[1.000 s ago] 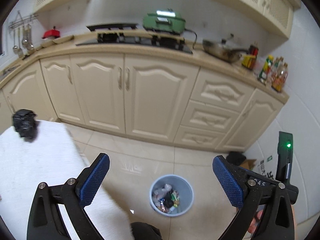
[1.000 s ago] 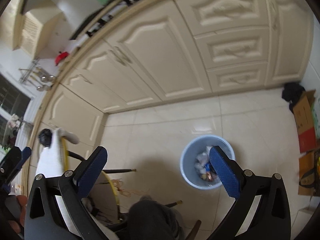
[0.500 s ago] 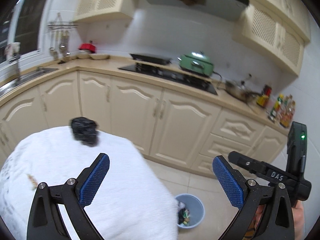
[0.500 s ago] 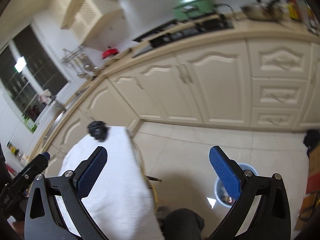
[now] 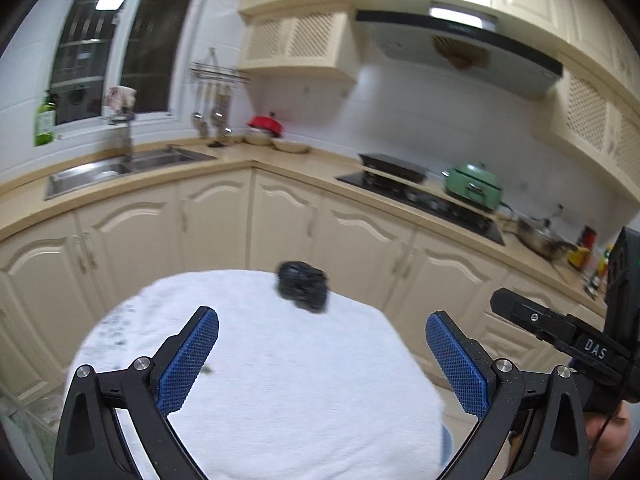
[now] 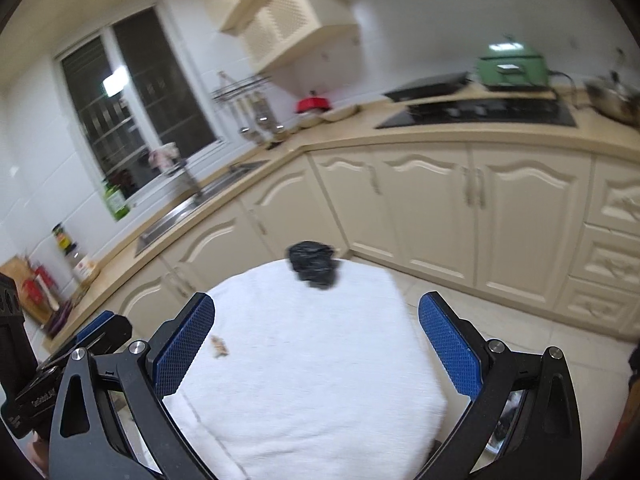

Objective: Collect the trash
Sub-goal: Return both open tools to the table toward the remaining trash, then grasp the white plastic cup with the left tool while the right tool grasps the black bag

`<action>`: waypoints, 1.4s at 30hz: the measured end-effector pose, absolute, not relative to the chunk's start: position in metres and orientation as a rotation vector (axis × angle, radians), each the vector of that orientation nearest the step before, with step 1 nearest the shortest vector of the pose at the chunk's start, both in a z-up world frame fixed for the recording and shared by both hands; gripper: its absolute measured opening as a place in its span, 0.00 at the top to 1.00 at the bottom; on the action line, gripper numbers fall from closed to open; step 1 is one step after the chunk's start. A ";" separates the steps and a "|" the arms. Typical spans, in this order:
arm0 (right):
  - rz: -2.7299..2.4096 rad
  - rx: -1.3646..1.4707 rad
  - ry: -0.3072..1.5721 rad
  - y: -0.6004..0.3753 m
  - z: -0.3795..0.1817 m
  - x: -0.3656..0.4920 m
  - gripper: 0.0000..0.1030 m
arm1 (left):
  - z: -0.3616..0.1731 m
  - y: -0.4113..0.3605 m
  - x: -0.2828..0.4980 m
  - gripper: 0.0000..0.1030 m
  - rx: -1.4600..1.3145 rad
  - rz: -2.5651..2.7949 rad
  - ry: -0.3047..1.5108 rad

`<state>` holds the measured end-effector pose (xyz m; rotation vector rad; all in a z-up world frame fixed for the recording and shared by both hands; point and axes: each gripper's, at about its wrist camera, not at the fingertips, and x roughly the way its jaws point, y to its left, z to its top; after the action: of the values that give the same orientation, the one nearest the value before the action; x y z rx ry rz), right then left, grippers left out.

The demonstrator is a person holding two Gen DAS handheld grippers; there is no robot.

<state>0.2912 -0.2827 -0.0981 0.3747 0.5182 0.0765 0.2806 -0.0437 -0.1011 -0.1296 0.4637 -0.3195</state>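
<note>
A crumpled black piece of trash (image 5: 303,286) lies at the far edge of a table covered with a white cloth (image 5: 280,380); it also shows in the right wrist view (image 6: 314,264). A small brown scrap (image 6: 219,347) lies on the cloth (image 6: 312,380) near my right gripper's left finger, and shows as a small dark speck in the left wrist view (image 5: 207,370). My left gripper (image 5: 322,356) is open and empty above the cloth. My right gripper (image 6: 316,350) is open and empty above the cloth. The bin is out of view.
Cream kitchen cabinets (image 5: 352,256) and a counter with a sink (image 5: 120,168), a hob (image 5: 420,196) and a green pot (image 5: 474,186) run behind the table. The right gripper's body (image 5: 576,344) shows at the left wrist view's right edge. Tiled floor (image 6: 520,332) lies right of the table.
Both grippers have swung up and left from the floor and the blue bin to face the cloth-covered table and the black trash. Both stayed open.
</note>
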 end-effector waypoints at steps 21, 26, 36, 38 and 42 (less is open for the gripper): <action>0.118 0.087 0.549 -0.181 -0.099 0.336 0.00 | -0.135 -0.016 0.290 0.01 -0.149 -0.128 0.562; 0.110 0.088 0.606 -0.185 -0.120 0.367 0.00 | -0.149 -0.023 0.348 0.01 -0.141 -0.128 0.632; 0.092 0.123 0.750 -0.208 -0.181 0.439 0.00 | -0.211 -0.052 0.487 0.04 -0.132 -0.111 0.827; 0.096 0.127 0.771 -0.211 -0.191 0.453 0.00 | -0.223 -0.055 0.508 0.09 -0.144 -0.110 0.859; 0.099 0.146 0.804 -0.214 -0.208 0.472 0.00 | -0.249 -0.060 0.551 0.27 -0.168 -0.111 0.922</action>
<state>0.4723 -0.2145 -0.2081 0.1456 0.8039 0.0987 0.5513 -0.0601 -0.2493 -0.1684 0.9223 -0.1108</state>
